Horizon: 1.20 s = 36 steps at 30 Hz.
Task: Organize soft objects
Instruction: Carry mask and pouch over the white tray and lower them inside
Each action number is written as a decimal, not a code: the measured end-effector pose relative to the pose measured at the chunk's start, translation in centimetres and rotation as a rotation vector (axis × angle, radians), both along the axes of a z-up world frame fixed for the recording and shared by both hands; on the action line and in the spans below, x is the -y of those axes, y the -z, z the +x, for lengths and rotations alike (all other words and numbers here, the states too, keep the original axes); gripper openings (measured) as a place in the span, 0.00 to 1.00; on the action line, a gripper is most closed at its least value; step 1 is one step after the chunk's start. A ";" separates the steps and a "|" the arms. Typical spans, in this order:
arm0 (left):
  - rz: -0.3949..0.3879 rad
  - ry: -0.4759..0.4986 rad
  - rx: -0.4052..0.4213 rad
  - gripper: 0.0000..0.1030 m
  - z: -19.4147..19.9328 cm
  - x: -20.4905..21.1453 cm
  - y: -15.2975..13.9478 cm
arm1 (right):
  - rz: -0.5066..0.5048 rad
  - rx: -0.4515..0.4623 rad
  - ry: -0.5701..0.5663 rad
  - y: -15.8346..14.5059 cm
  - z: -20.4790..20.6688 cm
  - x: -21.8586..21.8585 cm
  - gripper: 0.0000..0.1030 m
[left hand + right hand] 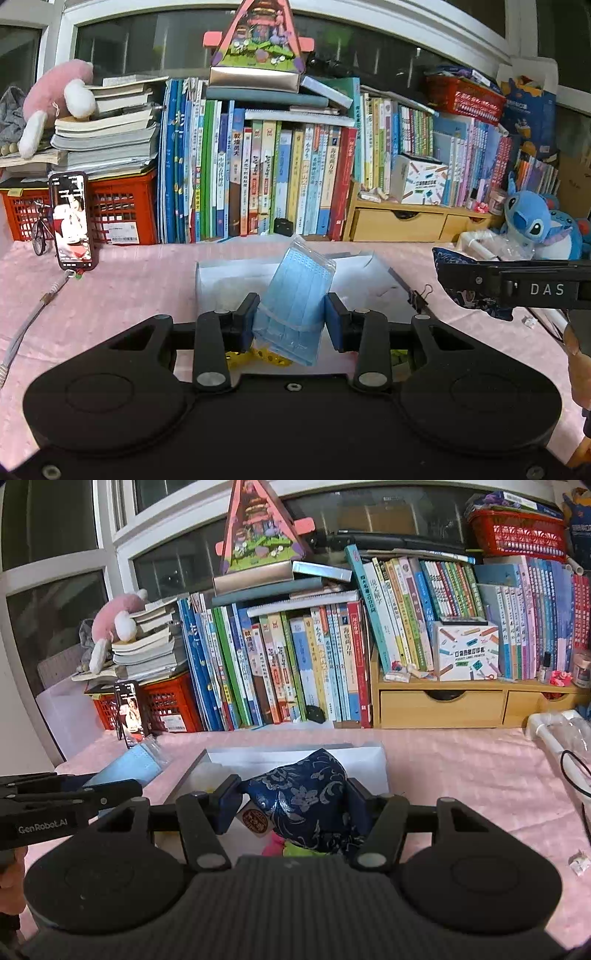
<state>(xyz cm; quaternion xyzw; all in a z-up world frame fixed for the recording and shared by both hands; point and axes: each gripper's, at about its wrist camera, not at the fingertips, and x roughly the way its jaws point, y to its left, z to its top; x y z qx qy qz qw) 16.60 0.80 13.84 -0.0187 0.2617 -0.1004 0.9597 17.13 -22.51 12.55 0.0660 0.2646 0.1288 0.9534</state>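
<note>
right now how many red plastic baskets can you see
2. One red crate sits on the table's left beside the phone, under stacked books. A second red basket sits on top of the upright books at the right. Others may be hidden behind clutter.

Books (258, 166) behind box (229, 277), phone (72, 219) left, drawers (399, 223) right

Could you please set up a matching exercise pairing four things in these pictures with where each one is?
Things:
1. mask pack
2. blue pouch
3. phone
4. pink plush

Places:
A. propped before the red crate
B. between the left gripper's pads
C. beside the book stack, far left
D. between the right gripper's pads

Pairs: 1-B, 2-D, 3-A, 4-C
</note>
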 end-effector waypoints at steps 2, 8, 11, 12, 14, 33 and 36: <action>0.000 -0.006 -0.008 0.35 0.6 0.0 0.1 | 0.001 -0.010 -0.001 0.1 0.3 -0.1 0.62; 0.011 -0.009 -0.043 0.35 2.5 0.2 0.4 | -0.006 -0.040 -0.002 0.1 1.7 -0.3 0.62; -0.003 -0.010 -0.069 0.35 3.9 0.2 0.4 | -0.006 -0.057 -0.004 0.1 2.7 -0.5 0.62; -0.009 -0.012 -0.077 0.35 4.5 0.2 0.4 | -0.006 -0.063 -0.003 0.1 3.1 -0.6 0.62; -0.025 -0.013 -0.096 0.35 5.8 0.1 0.3 | -0.003 -0.075 0.002 0.0 4.1 -0.8 0.62; -0.156 0.026 -0.359 0.35 19.4 0.1 3.9 | 0.114 -0.254 0.014 3.2 14.7 -2.2 0.62; -0.160 0.018 -0.375 0.35 20.3 0.2 4.5 | 0.137 -0.294 0.042 4.1 16.0 -2.0 0.62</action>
